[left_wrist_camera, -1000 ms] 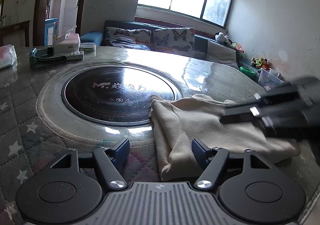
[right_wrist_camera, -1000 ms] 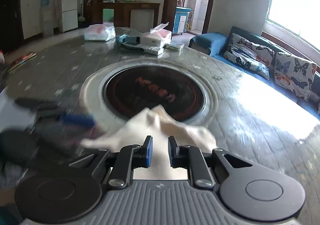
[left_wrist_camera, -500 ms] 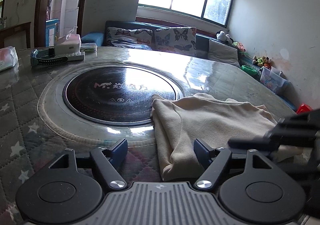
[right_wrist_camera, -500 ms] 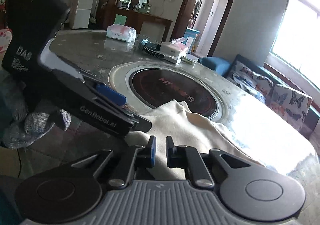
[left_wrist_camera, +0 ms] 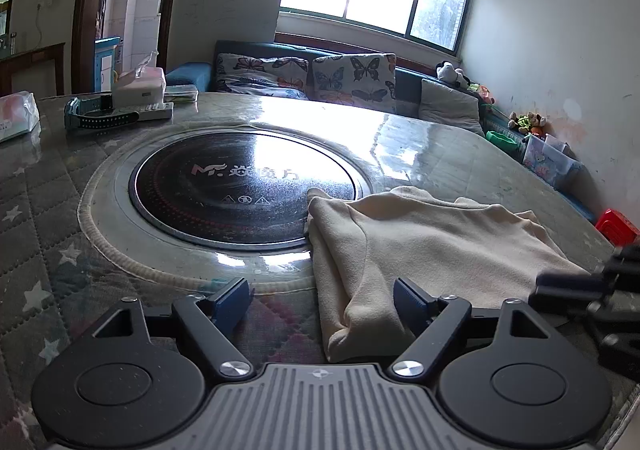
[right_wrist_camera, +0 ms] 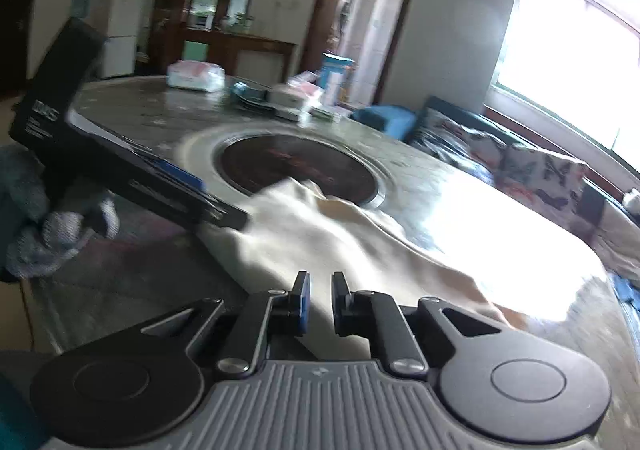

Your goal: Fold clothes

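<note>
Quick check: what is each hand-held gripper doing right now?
Left hand-held gripper: open, jaws opening, cloth edge between them, not pinched.
Right hand-held gripper: shut, nothing visibly held.

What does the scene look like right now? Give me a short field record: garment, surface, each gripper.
garment: cream garment, partly folded, far corner overlapping the black induction cooktop
surface: round table with quilted star-print cover
left gripper: jaws opening, straddling the garment's near edge, pads off the cloth
right gripper: jaws nearly shut, nothing visibly pinched, above the garment's near edge
</note>
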`<state>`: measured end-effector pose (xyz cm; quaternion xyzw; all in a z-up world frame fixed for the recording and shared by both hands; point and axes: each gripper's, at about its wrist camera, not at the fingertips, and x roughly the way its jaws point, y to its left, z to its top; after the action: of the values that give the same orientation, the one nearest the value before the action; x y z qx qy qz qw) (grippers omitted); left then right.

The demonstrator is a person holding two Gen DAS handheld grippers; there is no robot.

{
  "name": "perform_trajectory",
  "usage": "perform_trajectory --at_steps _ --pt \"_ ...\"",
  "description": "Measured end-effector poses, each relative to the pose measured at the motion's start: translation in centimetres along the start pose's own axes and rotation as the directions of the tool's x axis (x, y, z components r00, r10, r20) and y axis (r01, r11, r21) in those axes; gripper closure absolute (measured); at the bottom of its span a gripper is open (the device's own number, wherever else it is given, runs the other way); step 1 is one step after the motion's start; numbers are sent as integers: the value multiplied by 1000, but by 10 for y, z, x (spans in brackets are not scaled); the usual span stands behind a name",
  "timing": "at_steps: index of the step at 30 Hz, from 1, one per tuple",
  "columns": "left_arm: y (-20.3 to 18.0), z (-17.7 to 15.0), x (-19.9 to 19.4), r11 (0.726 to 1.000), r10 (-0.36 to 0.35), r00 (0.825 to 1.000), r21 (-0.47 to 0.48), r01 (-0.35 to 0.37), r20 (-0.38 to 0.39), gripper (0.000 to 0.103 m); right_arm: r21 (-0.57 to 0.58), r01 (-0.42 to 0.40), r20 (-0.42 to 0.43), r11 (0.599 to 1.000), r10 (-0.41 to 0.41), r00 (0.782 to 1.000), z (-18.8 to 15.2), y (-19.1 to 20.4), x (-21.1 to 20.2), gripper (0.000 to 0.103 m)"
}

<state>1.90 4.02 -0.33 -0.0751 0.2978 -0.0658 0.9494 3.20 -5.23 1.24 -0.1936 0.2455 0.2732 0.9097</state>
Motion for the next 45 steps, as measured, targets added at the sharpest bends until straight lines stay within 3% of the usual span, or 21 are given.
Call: perform_trajectory --at_steps 7,13,16,21,27,30,33,37,42,45 --pt "-2 -1 0 1000 9 1000 6 -9 -4 19 78 -27 -10 997 28 1000 -14 -17 -6 92" --pt "-2 0 1 1000 12 1000 9 -12 -6 18 178 53 -19 983 -51 999 -24 -47 -24 92" --pt "-3 0 1 1000 14 1000 13 -13 -8 17 225 55 -59 973 -43 997 -36 -57 -18 92" --pt "-4 0 1 1000 19 1000 15 -19 -9 16 288 57 -25 956 -52 998 -35 -73 -27 91" --pt "-5 1 2 1000 21 1000 20 -21 -14 14 377 68 -79 924 -41 996 -44 -91 -20 92" --pt "-4 2 3 1000 21 1000 19 -20 -18 14 328 69 -80 942 -45 996 -31 -86 -20 88" --pt "0 5 2 1000 7 1000 -4 -7 -25 14 235 16 -75 972 2 997 -15 -68 -15 87" --pt "9 13 -3 999 14 1000 -32 -15 -16 14 114 -61 -67 992 69 995 5 -39 -8 69" --pt "28 29 -14 996 23 1000 -87 -22 10 14 -48 -172 -68 984 169 983 31 6 13 64" --pt "39 38 -16 990 7 1000 -143 -8 -6 14 -144 -200 -75 969 190 979 40 31 25 62"
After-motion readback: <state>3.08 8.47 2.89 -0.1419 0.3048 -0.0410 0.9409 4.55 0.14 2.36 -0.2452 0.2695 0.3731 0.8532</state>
